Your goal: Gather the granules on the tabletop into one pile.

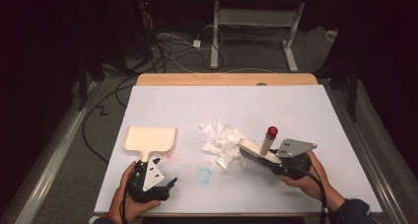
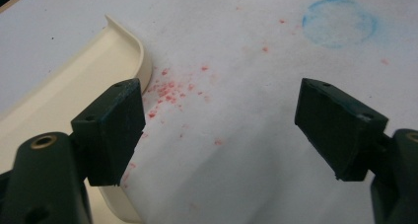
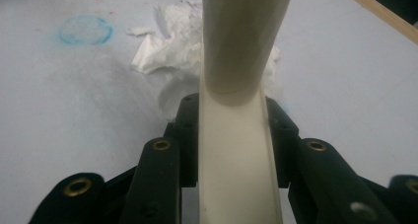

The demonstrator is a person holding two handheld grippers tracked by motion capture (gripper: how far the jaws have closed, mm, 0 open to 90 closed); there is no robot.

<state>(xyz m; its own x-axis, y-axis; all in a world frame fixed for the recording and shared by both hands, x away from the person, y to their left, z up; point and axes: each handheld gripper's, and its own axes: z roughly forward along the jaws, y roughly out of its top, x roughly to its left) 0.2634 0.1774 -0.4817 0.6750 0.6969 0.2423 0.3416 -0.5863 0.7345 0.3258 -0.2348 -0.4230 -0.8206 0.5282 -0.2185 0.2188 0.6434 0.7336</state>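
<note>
A cream dustpan (image 1: 149, 136) lies flat at the table's left, its short handle pointing toward me. My left gripper (image 1: 164, 177) sits just behind that handle, open and holding nothing. In the left gripper view the dustpan's curved rim (image 2: 129, 45) runs beside the left jaw of that gripper (image 2: 219, 120). My right gripper (image 1: 270, 164) is shut on a cream brush (image 1: 257, 152) with a red-capped upright handle (image 1: 270, 133). The brush head touches the right side of a pile of torn white paper scraps (image 1: 222, 140). In the right gripper view the brush (image 3: 231, 160) fills that gripper (image 3: 231, 110).
A white sheet (image 1: 296, 110) covers the table; a wooden edge (image 1: 226, 79) shows at the back. A blue ring stain (image 1: 204, 174) and red specks (image 2: 165, 88) mark the sheet between the grippers. Cables and a desk frame (image 1: 256, 31) stand on the floor beyond.
</note>
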